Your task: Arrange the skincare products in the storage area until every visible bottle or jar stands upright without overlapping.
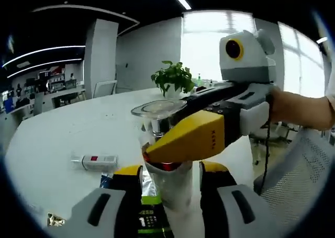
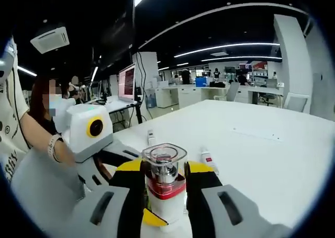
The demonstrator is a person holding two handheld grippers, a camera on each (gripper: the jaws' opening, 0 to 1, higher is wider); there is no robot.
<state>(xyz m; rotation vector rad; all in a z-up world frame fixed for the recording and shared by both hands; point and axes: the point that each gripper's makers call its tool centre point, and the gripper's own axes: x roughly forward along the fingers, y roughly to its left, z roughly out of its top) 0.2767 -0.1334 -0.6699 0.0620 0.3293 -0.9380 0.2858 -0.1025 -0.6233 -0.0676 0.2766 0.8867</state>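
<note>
both grippers are clamped on one upright pump bottle (image 2: 165, 188) with a clear cap: the right gripper (image 2: 165, 196) holds its red-banded neck, the left gripper (image 1: 170, 188) its white body. a small tube (image 1: 95, 161) lies on the white counter (image 1: 63, 144) left of the left gripper.

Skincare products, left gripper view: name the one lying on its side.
The small white red-labelled tube, flat on the table; the clear-capped bottle stands upright.
</note>
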